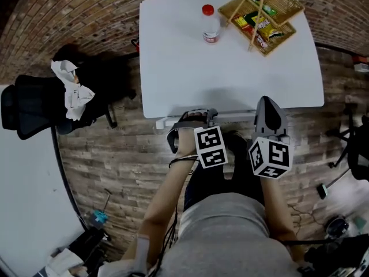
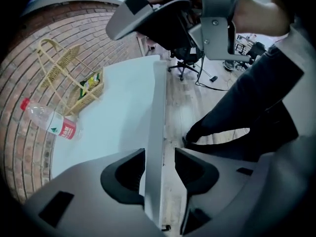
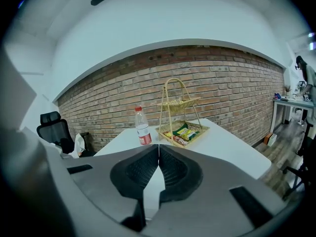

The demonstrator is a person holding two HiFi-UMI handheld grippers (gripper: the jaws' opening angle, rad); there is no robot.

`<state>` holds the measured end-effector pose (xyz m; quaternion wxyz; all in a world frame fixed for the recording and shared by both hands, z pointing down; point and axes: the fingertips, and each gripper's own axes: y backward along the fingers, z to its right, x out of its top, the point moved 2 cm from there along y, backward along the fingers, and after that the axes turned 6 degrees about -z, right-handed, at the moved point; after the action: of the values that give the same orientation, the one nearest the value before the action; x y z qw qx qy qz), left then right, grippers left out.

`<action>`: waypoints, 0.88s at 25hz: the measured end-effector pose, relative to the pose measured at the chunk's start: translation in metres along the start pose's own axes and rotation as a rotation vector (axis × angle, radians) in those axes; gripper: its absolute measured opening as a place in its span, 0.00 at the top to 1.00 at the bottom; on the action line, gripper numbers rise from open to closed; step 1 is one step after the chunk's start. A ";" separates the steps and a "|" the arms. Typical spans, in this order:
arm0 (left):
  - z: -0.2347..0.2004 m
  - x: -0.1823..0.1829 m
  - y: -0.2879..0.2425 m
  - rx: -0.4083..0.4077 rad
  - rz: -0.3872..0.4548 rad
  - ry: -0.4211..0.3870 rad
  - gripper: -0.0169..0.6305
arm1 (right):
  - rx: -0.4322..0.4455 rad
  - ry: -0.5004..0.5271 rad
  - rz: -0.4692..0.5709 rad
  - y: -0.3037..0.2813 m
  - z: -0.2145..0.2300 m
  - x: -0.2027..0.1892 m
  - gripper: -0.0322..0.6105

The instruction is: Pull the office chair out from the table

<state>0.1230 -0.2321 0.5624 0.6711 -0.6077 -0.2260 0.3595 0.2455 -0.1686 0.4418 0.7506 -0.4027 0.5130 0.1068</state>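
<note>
A black office chair [image 1: 34,105] with a white cloth over its seat stands left of the white table [image 1: 184,85], off its left side; it also shows at the left of the right gripper view [image 3: 54,125]. My left gripper [image 1: 193,120] points steeply down at the table's near edge. Its jaws [image 2: 160,157] are open, and the table's grey front edge [image 2: 157,112] runs between them. My right gripper [image 1: 270,105] hovers over the same edge further right, shut with nothing in it [image 3: 158,149].
A water bottle [image 1: 210,25] and a two-tier wicker basket of snacks [image 1: 265,10] stand at the table's far side. A second black chair [image 2: 185,58] stands on the floor to the right. A brick wall runs behind the table. Cables and gear lie near my feet.
</note>
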 end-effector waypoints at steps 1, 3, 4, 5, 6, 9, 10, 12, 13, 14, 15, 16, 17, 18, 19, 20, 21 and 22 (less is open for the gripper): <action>0.002 0.000 -0.003 -0.014 -0.006 -0.010 0.67 | -0.004 0.000 0.000 0.000 0.001 0.000 0.93; 0.004 -0.001 -0.009 -0.023 -0.017 -0.031 0.67 | -0.010 0.000 -0.001 0.001 0.001 -0.001 0.93; 0.005 -0.001 -0.012 -0.022 -0.020 -0.044 0.67 | -0.012 0.001 -0.003 0.002 0.001 -0.001 0.93; 0.005 -0.002 -0.014 -0.016 -0.023 -0.059 0.68 | -0.012 0.002 -0.005 0.002 0.000 -0.002 0.93; 0.004 -0.002 -0.016 -0.001 -0.024 -0.072 0.71 | -0.012 0.004 -0.007 0.003 0.000 -0.003 0.93; -0.001 -0.002 -0.017 0.046 -0.013 -0.062 0.82 | -0.009 0.009 -0.014 0.004 -0.004 -0.006 0.93; -0.002 -0.001 -0.017 0.047 -0.006 -0.045 0.83 | -0.008 0.009 -0.017 0.004 -0.005 -0.007 0.93; -0.002 -0.001 -0.017 0.051 0.005 -0.020 0.83 | -0.003 0.010 -0.020 0.004 -0.008 -0.009 0.93; -0.002 -0.001 -0.017 0.058 0.005 -0.015 0.83 | 0.001 0.013 -0.022 0.005 -0.010 -0.009 0.93; -0.002 -0.002 -0.016 0.066 0.000 -0.012 0.83 | 0.004 0.016 -0.023 0.005 -0.012 -0.009 0.93; -0.002 -0.002 -0.016 0.070 -0.007 -0.008 0.83 | 0.007 0.020 -0.024 0.005 -0.014 -0.010 0.93; -0.002 -0.002 -0.016 0.069 -0.016 -0.004 0.83 | 0.009 0.023 -0.024 0.006 -0.016 -0.010 0.93; -0.002 -0.002 -0.016 0.066 -0.024 0.000 0.83 | 0.010 0.025 -0.025 0.006 -0.017 -0.010 0.93; -0.003 -0.001 -0.016 0.062 -0.029 0.002 0.83 | 0.009 0.026 -0.025 0.007 -0.018 -0.011 0.93; -0.003 -0.001 -0.016 0.061 -0.031 0.003 0.83 | 0.007 0.026 -0.024 0.008 -0.018 -0.012 0.93; -0.004 -0.001 -0.016 0.064 -0.031 0.002 0.83 | 0.005 0.024 -0.023 0.009 -0.018 -0.012 0.93; -0.004 -0.001 -0.016 0.069 -0.029 0.000 0.83 | 0.001 0.023 -0.022 0.010 -0.018 -0.013 0.93; -0.003 -0.002 -0.016 0.074 -0.029 0.000 0.83 | -0.005 0.021 -0.023 0.011 -0.017 -0.014 0.93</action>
<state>0.1277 -0.2354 0.5777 0.6981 -0.5794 -0.2213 0.3578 0.2215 -0.1702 0.4456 0.7452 -0.4113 0.5161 0.0952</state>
